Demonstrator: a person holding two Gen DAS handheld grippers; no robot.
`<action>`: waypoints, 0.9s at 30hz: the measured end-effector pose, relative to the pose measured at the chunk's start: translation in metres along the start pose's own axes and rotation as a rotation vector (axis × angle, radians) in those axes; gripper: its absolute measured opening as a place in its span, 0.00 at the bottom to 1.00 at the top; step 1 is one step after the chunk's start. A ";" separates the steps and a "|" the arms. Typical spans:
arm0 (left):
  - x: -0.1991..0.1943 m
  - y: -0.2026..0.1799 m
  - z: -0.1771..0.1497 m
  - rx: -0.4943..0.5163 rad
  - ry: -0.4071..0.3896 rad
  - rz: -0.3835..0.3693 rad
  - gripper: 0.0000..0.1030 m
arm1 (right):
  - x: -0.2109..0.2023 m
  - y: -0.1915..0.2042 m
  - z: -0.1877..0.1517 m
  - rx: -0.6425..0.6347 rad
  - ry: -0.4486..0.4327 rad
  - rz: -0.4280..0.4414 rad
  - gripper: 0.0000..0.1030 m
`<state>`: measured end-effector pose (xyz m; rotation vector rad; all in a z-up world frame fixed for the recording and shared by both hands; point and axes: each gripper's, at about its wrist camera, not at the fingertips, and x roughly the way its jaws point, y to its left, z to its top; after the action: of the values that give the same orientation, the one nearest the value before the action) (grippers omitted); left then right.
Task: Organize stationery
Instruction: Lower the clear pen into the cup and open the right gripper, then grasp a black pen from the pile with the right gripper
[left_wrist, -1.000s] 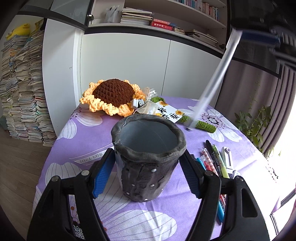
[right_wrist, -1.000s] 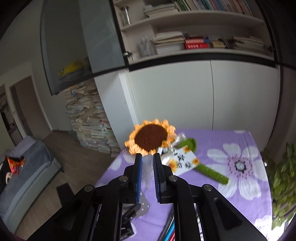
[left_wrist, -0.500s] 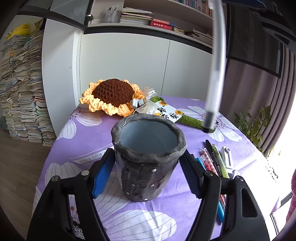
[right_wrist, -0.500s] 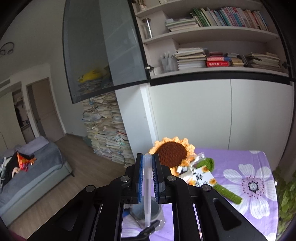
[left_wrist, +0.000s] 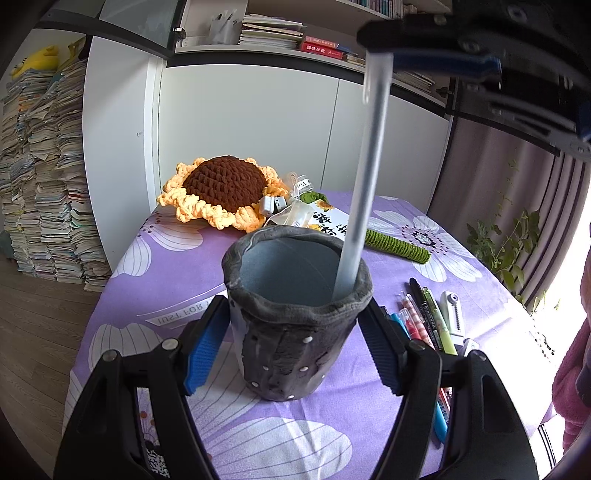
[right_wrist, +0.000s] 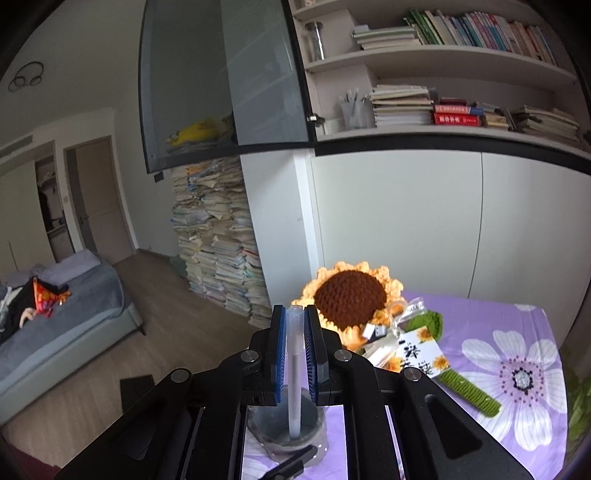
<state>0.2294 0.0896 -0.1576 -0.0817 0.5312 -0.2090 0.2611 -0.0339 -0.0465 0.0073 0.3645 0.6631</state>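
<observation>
- stationery count first: one frosted clear pen up in the air, plus a loose row of pens lying on the purple flowered tablecloth to the right of the holder. about six in that row, but some are half hidden behind the gripper, so the count is rough.
- one white correction-tape thing lies at the far right end of that row.
- one dark grey pen holder stands upright on the table. only thing in it is the lower end of the clear pen, which dips inside the rim on the right side; can't tell if the tip reaches the bottom.
- left gripper: its two blue pads sit on either side of the holder, pressed against its soft wall, so it's clamped on the holder.
- right gripper: fingers pinched together on the top part of the clear pen, which hangs nearly straight down into the holder in the right wrist view.
- other stuff, one each: a crochet sunflower at the back of the table, its green stem, and a small card with flowers beside it.
- one big stack of books stands on the floor to the left.
</observation>
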 end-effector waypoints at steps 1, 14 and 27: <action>0.000 0.000 0.000 0.000 0.000 0.000 0.69 | 0.001 -0.001 -0.003 0.004 0.014 0.002 0.10; 0.000 -0.001 -0.001 -0.002 0.002 -0.002 0.69 | 0.017 -0.008 -0.034 0.043 0.171 0.031 0.11; 0.000 -0.001 -0.002 -0.005 0.006 -0.004 0.69 | -0.005 -0.031 -0.038 0.144 0.161 0.061 0.11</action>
<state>0.2285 0.0881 -0.1591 -0.0873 0.5380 -0.2120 0.2635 -0.0660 -0.0839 0.1028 0.5683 0.6985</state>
